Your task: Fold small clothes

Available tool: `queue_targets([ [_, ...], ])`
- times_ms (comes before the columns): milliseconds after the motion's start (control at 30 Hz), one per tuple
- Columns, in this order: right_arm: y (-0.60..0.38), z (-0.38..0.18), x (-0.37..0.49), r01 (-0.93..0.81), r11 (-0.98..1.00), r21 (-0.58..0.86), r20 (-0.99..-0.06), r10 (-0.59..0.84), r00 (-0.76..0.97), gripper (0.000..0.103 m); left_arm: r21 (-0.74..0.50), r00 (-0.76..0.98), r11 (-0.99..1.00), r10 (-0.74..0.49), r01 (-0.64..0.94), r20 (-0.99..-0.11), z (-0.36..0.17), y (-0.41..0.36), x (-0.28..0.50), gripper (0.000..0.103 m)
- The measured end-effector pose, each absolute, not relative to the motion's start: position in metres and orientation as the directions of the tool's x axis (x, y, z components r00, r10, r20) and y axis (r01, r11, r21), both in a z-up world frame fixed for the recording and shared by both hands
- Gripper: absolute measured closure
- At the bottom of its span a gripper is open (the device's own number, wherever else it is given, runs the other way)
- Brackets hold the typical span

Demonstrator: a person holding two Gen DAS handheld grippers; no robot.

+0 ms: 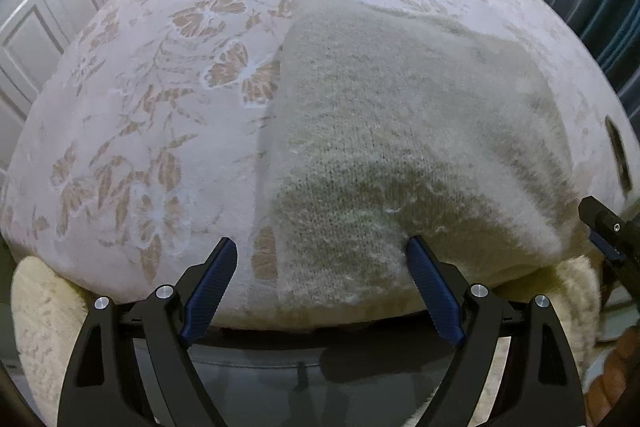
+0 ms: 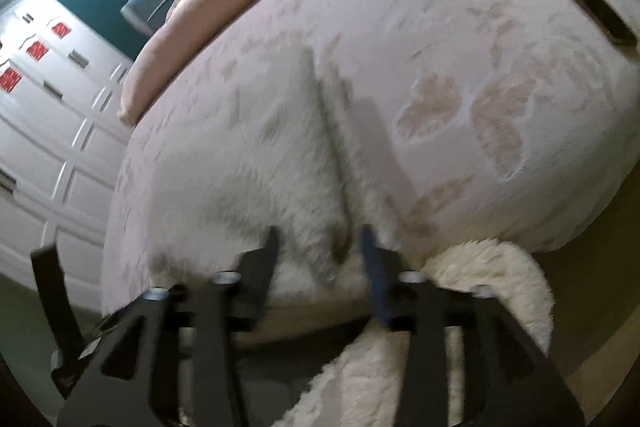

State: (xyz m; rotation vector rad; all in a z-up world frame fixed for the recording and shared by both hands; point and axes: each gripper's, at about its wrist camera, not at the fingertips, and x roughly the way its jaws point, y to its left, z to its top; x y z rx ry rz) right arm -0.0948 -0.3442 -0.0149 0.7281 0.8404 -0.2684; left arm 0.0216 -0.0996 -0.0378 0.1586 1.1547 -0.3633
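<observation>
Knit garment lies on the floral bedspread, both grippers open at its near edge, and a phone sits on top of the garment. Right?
Not quite. The phone lies on the bare floral bedspread, apart from the knit garment; the right wrist view shows it. The left gripper and right gripper are open at its near edge.

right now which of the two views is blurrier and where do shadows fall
Right wrist view: smeared by motion, the right gripper and cream knitted garment soft. Left wrist view: sharp, the open left gripper crisp, a dark shadow over the garment's near edge.
</observation>
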Motion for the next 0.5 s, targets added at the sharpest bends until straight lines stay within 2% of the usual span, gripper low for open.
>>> queue_targets([
  [33,-0.348,-0.015,-0.095,0.496,0.732,0.467,-0.759,0.044,0.649,0.043,-0.083,0.364,0.934,-0.217,0.349,-0.906,-0.033,-0.097,0.022,0.018],
  [100,-0.353,-0.019,-0.09,0.51,0.724,0.465,-0.767,0.041,0.641,0.041,-0.122,0.403,0.94,-0.251,0.319,-0.88,-0.02,-0.09,0.028,0.018],
  [200,-0.355,-0.035,-0.071,0.491,0.711,0.504,-0.771,0.114,0.627,0.038,-0.131,0.429,0.943,-0.259,0.305,-0.865,-0.011,-0.09,0.04,0.018],
  [233,-0.354,-0.041,-0.06,0.488,0.723,0.489,-0.786,0.122,0.606,0.051,-0.127,0.428,0.945,-0.253,0.301,-0.867,-0.011,-0.092,0.045,0.018],
  [267,-0.352,-0.04,-0.052,0.482,0.744,0.463,-0.803,0.12,0.584,0.07,-0.125,0.426,0.947,-0.248,0.296,-0.87,-0.01,-0.094,0.049,0.018],
  [300,-0.348,-0.035,-0.051,0.471,0.756,0.454,-0.801,0.115,0.588,0.075,-0.131,0.425,0.949,-0.249,0.287,-0.87,-0.008,-0.096,0.054,0.018],
  [367,-0.34,0.0,-0.057,0.377,0.781,0.498,-0.715,0.124,0.688,0.086,-0.149,0.439,0.947,-0.267,0.285,-0.858,0.001,-0.097,0.057,0.018],
  [400,-0.337,0.025,-0.065,0.324,0.795,0.514,-0.655,0.119,0.747,0.086,-0.15,0.455,0.946,-0.273,0.289,-0.848,0.006,-0.099,0.057,0.018],
  [467,-0.336,0.04,-0.07,0.291,0.803,0.52,-0.621,0.122,0.774,0.087,-0.136,0.466,0.942,-0.274,0.308,-0.841,0.008,-0.105,0.056,0.018],
  [500,-0.338,0.036,-0.07,0.296,0.805,0.514,-0.633,0.123,0.764,0.087,-0.124,0.463,0.942,-0.265,0.312,-0.846,0.005,-0.107,0.056,0.018],
])
